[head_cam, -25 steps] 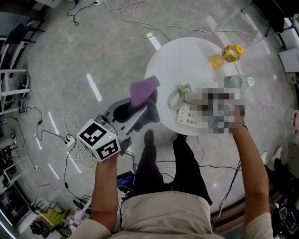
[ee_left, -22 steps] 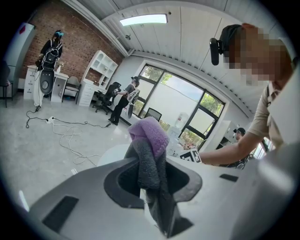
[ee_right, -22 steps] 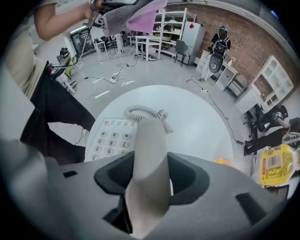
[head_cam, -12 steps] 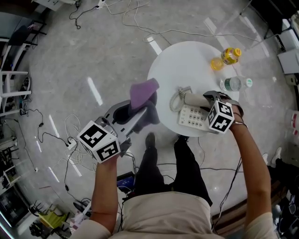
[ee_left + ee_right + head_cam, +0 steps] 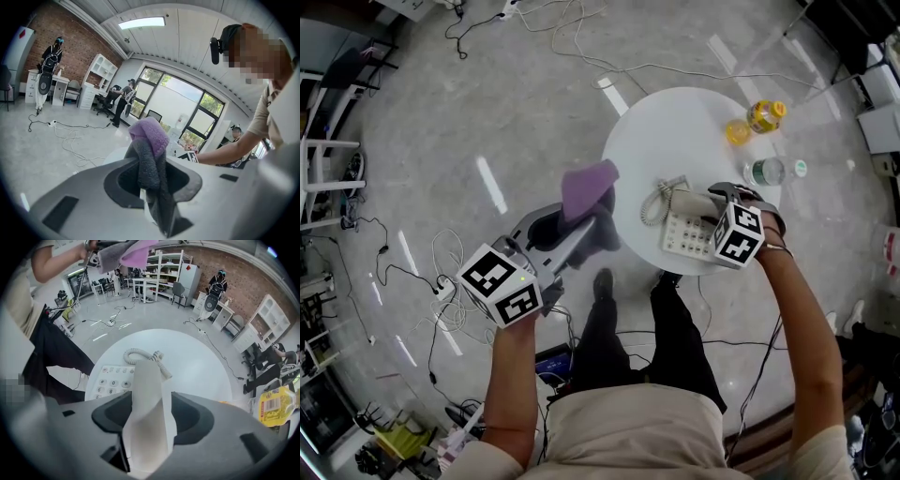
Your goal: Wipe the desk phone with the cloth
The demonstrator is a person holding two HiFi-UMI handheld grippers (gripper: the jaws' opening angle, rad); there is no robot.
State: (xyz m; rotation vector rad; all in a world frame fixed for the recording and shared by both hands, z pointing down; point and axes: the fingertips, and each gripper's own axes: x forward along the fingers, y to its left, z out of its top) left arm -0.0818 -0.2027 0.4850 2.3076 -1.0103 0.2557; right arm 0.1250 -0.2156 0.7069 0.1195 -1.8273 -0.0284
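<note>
The left tongs (image 5: 154,180) are being squeezed tight on the cloth (image 5: 589,186). It is being pinched at its grey part, and its purple end is sticking out past the tips. The right tongs (image 5: 149,423) are being pointed steeply down at the phone. Their jaws have just been opening and are being held wide. The handset (image 5: 149,380) is being seen between those jaws, but it is not being pinched.

The grey floor (image 5: 487,94) is being crossed by loose cables (image 5: 572,37). The round white table (image 5: 675,122) is being used for the job. The desk phone (image 5: 686,236) is being rested on the near side of the table, right under the right tongs, with its number keys facing up. The handset is being laid across the far end of the phone. The cloth is being held off the table, to the left of it, and apart from the phone. A yellow bottle (image 5: 765,108) and a clear bottle (image 5: 769,171) are being left on the far right part of the table, with the clear one nearer to the phone. The curly cord (image 5: 652,204) is being bunched at the phone's far left corner.
</note>
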